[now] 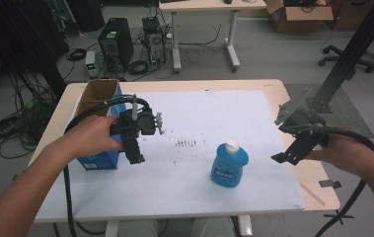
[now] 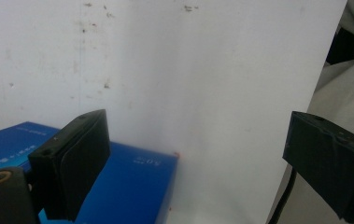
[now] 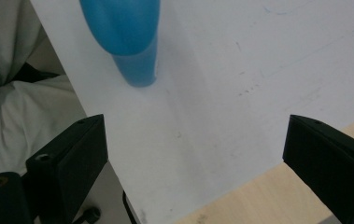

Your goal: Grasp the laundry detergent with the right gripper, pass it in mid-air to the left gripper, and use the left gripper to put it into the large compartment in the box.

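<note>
A blue bottle [image 1: 229, 167] with a white cap stands upright on the white sheet [image 1: 209, 108], right of centre. My right gripper [image 1: 287, 156] hovers to its right near the table's edge, open and apart from it. In the right gripper view the bottle [image 3: 124, 32] sits at the top, well beyond the open right gripper [image 3: 193, 158]. My left gripper [image 1: 135, 154] hangs beside an open blue cardboard box [image 1: 97, 103] on the left. In the left gripper view the left gripper [image 2: 198, 163] is open and holds nothing, with the box's blue side [image 2: 132, 186] just behind its left jaw.
The white sheet covers most of the wooden table [image 1: 317, 182]; bare wood [image 3: 268, 196] shows under the right gripper. Small dark marks [image 1: 185, 143] dot the sheet's middle. A black post [image 1: 345, 59] rises at the right. A computer tower [image 1: 115, 42] and cables lie on the floor beyond.
</note>
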A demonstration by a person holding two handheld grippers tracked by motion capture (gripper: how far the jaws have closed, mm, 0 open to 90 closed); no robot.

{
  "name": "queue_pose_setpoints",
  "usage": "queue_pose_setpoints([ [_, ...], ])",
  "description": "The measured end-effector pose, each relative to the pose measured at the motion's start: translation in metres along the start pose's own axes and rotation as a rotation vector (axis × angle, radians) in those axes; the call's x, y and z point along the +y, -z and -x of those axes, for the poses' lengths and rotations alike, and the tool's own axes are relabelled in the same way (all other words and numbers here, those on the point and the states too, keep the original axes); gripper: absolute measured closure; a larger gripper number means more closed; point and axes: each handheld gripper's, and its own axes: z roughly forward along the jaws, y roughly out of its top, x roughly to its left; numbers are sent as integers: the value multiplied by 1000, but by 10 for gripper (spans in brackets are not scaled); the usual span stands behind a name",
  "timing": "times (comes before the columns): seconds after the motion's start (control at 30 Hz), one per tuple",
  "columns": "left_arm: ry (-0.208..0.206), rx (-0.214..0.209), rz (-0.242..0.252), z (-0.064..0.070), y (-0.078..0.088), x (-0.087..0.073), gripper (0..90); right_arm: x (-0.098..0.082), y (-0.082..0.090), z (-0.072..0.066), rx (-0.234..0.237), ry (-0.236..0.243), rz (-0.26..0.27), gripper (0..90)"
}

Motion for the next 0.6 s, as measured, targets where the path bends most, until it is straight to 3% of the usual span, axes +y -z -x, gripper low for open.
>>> queue_pose_setpoints([
  [0.6, -22, -16, -13, 4, -17, 11, 77, -22, -52, -29, 67, -55, 112, 64],
])
